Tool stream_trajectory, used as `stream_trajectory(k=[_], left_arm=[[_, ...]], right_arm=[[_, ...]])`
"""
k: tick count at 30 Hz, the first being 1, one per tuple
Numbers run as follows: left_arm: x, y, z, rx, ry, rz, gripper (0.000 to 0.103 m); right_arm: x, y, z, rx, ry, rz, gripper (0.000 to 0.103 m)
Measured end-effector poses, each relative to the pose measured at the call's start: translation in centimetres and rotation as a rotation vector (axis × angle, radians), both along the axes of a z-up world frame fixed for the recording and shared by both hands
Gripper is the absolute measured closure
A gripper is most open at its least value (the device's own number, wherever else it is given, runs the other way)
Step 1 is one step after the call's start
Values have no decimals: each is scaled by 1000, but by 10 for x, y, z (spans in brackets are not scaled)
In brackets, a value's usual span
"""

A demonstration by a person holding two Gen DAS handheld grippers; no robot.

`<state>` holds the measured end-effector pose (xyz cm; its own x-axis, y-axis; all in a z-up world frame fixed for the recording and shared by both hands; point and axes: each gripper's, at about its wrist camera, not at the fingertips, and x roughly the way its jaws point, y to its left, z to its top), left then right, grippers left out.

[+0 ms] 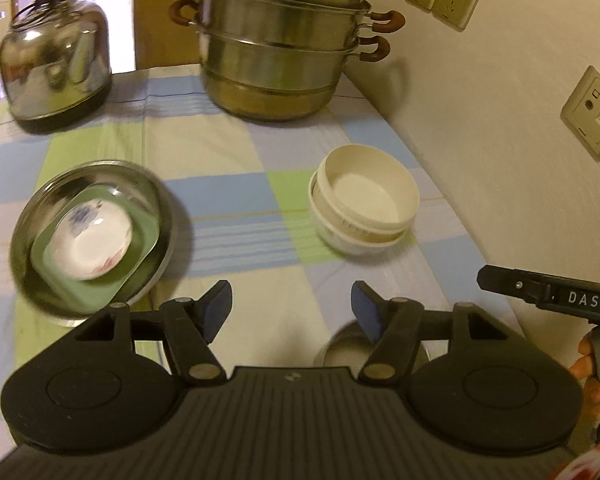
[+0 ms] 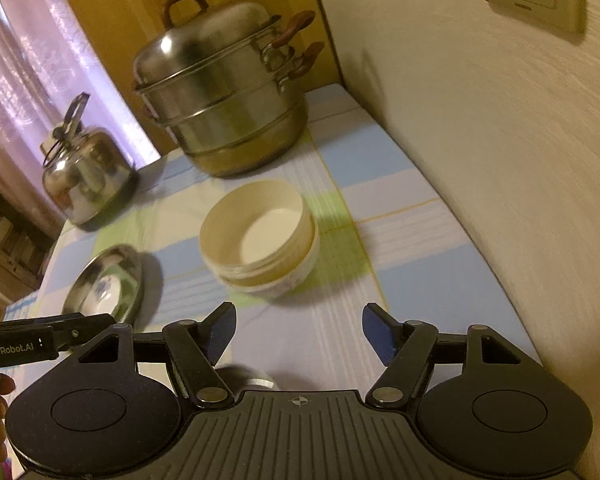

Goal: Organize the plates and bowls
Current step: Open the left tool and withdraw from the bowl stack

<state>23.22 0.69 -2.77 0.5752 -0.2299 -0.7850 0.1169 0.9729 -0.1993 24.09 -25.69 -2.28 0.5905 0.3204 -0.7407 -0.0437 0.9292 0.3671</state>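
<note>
Your left gripper [image 1: 292, 312] hangs over the checked tablecloth [image 1: 228, 152] with its blue pads spread apart and nothing between them — the same goes for your right gripper [image 2: 299, 334]. The cream bowl [image 1: 370, 192] sits nested in a white bowl [image 1: 352, 242], ahead of both grippers and near the wall. To the left, a steel plate [image 1: 40, 216] carries a green square dish [image 1: 138, 256] with a flowered saucer [image 1: 92, 244] on top. A steamer pot [image 1: 280, 40] and a kettle [image 1: 56, 64] stand at the far end. Just under the grippers a small steel cup [image 1: 340, 350] peeks out, mostly hidden.
</note>
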Motion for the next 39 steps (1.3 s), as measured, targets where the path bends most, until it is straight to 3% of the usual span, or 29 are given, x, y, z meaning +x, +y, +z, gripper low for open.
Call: stream_trajectory(k=[18,39], left_arm=[[-88,14,-1,2,26,119,40],[-143,-8,3,16,23,152,40]], right_arm=[[-70,1,1,1,7,124,32],[-115,-1,-4,-2,8,205,32]])
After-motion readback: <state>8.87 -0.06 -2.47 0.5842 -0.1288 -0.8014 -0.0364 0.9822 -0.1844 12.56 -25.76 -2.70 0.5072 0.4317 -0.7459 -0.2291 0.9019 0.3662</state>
